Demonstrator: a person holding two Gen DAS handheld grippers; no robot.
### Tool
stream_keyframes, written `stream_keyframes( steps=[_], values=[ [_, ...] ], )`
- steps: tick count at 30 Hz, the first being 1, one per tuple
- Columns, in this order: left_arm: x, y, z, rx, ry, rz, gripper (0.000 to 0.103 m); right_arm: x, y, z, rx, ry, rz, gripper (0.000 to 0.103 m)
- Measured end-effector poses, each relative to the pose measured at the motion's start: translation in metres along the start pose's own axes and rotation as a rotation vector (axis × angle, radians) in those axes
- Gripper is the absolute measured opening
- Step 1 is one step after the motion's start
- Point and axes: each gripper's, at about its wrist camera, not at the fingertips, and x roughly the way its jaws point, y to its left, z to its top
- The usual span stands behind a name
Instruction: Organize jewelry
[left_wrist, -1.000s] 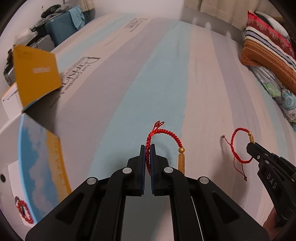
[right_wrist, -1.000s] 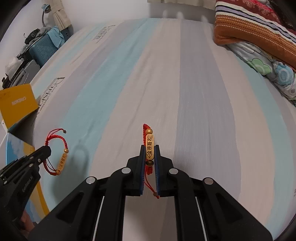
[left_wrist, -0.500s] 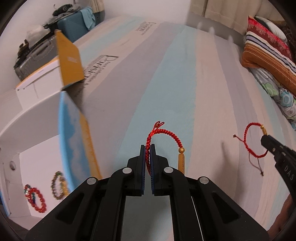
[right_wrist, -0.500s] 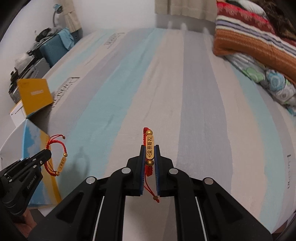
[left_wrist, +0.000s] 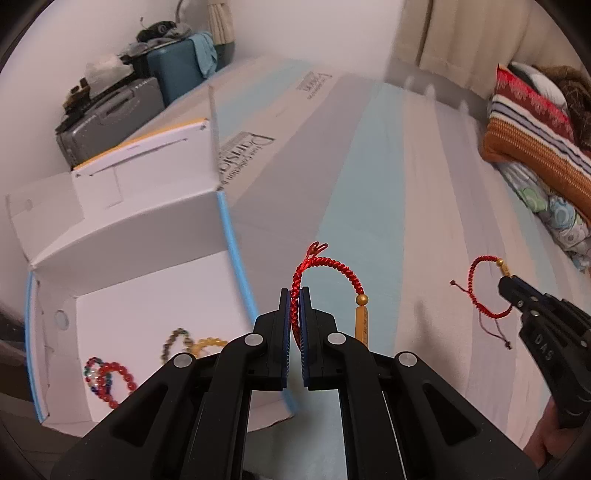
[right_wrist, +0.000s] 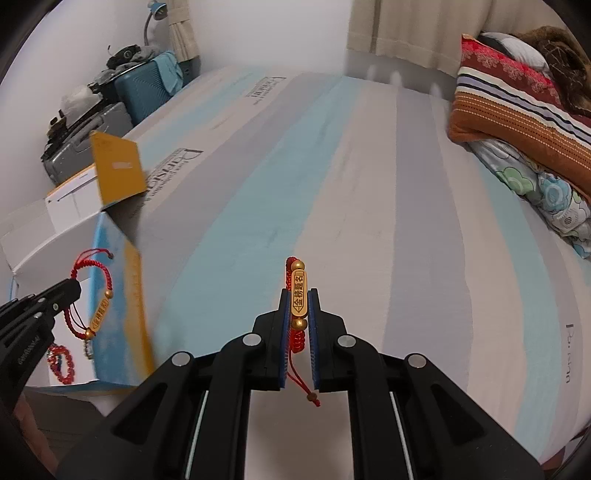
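Observation:
My left gripper (left_wrist: 294, 295) is shut on the braided cord of a red bracelet (left_wrist: 332, 266) whose gold bar charm hangs to the right. It hovers over the blue right rim of an open white box (left_wrist: 147, 284). Inside the box lie a red bead bracelet (left_wrist: 110, 376) and brown and yellow bead bracelets (left_wrist: 192, 343). My right gripper (right_wrist: 298, 295) is shut on the gold bar charm (right_wrist: 298, 293) of a second red cord bracelet, above the striped mattress (right_wrist: 369, 184). In the right wrist view the left gripper (right_wrist: 70, 290) and its bracelet (right_wrist: 96, 295) hang over the box.
The box (right_wrist: 114, 295) stands off the mattress's left edge, its yellow lid flap (right_wrist: 116, 168) raised. Grey and teal suitcases (left_wrist: 140, 99) are stacked in the far left corner. Striped pillows and floral bedding (right_wrist: 524, 122) lie along the right side.
Both grippers have moved left and up with their bracelets still held. The open box has come into full view under my left gripper, showing the bead bracelets inside.

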Motion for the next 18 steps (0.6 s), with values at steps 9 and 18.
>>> stream_keyframes(
  steps=[9, 18],
  values=[
    [-0.029, 0.050, -0.008, -0.052, -0.024, 0.041, 0.004, -0.030, 0.060, 0.001, -0.077, -0.044, 0.063, 0.010],
    [-0.040, 0.111, -0.023, -0.112, -0.031, 0.109, 0.004, -0.034, 0.118, -0.004, -0.168, -0.055, 0.108, 0.010]
  ],
)
